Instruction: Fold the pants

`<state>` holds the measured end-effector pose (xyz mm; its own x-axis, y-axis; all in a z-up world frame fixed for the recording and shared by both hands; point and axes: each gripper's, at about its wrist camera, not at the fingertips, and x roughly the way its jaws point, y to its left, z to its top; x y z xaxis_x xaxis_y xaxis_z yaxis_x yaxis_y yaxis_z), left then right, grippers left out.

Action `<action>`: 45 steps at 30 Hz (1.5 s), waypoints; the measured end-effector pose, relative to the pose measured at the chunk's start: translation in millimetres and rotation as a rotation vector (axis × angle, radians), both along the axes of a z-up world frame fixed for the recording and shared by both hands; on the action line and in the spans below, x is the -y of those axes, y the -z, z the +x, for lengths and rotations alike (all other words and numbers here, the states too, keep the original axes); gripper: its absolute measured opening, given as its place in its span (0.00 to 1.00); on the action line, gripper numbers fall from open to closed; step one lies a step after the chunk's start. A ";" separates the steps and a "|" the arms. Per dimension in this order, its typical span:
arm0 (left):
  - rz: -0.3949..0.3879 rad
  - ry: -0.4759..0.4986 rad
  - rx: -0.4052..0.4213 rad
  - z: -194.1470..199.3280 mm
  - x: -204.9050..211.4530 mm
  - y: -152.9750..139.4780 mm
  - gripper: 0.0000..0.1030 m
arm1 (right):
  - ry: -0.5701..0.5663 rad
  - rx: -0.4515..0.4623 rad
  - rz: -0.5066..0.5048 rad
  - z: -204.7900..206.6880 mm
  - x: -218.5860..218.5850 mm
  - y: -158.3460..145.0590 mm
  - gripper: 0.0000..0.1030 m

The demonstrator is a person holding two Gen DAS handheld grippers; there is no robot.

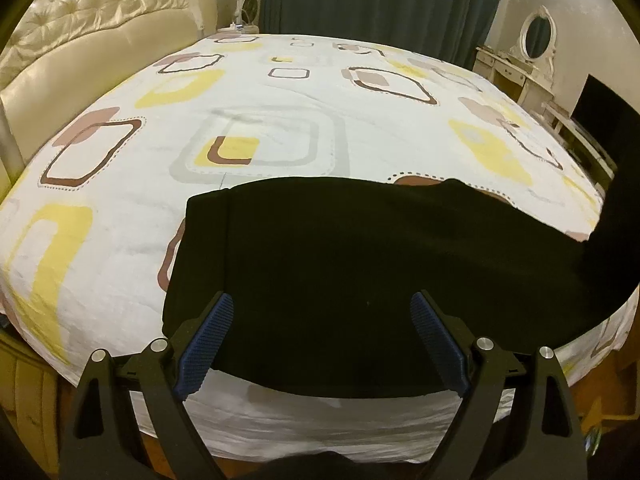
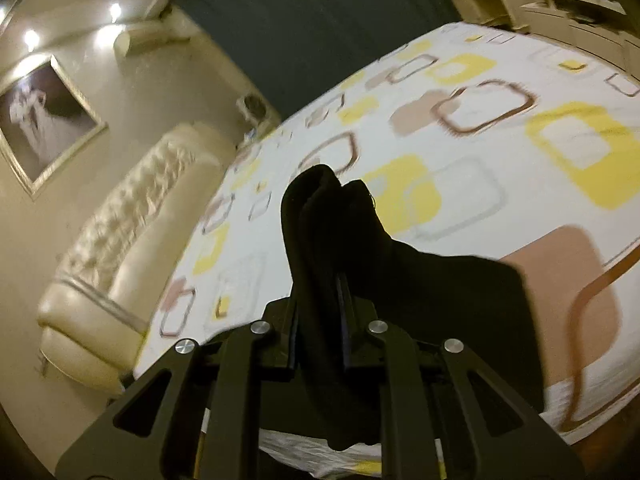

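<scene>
Black pants [image 1: 360,264]: spread flat at the near edge of the bed [image 1: 280,92], right end raised off the patterned sheet | left gripper [image 1: 322,312]: above the near part of the pants, blue pads spread wide, nothing between them | right gripper [image 2: 322,280]: fingers clamped on a bunched fold of the pants [image 2: 320,208], held above the bed [image 2: 500,152].
</scene>
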<state>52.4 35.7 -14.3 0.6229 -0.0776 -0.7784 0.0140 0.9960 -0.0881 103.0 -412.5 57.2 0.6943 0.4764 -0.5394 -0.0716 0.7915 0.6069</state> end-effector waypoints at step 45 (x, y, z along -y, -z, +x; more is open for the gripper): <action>-0.043 0.009 -0.010 -1.0 10.7 3.6 0.87 | -0.267 -0.152 -0.128 -6.0 -221.0 124.3 0.57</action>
